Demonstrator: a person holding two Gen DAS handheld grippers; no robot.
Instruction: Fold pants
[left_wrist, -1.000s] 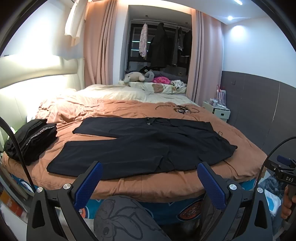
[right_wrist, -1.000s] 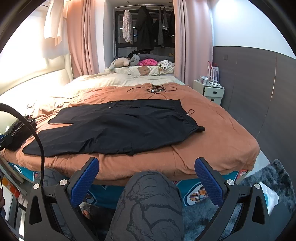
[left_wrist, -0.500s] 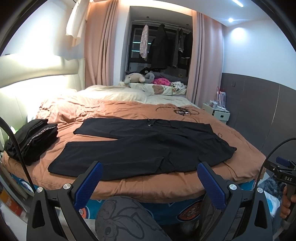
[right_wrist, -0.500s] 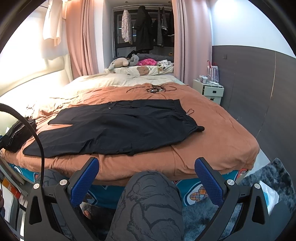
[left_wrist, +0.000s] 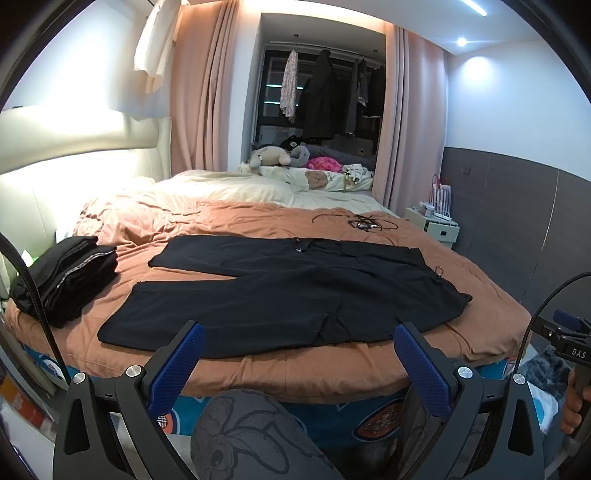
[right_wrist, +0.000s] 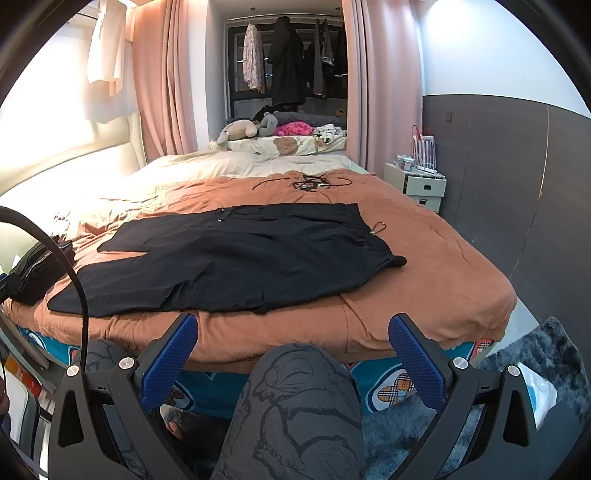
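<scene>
Nothing is folded yet: the black, matte woven pants (left_wrist: 280, 291) lie spread flat on the rust-orange, softly rumpled bedspread (left_wrist: 491, 306), waistband toward three o'clock, both legs running toward nine o'clock. The left tool (left_wrist: 297, 363) and the right tool (right_wrist: 293, 354) hover short of the bed's near edge, both splayed wide and empty. Every fold remains. A stack of dark folded garments (left_wrist: 62, 277) sits at nine o'clock.
</scene>
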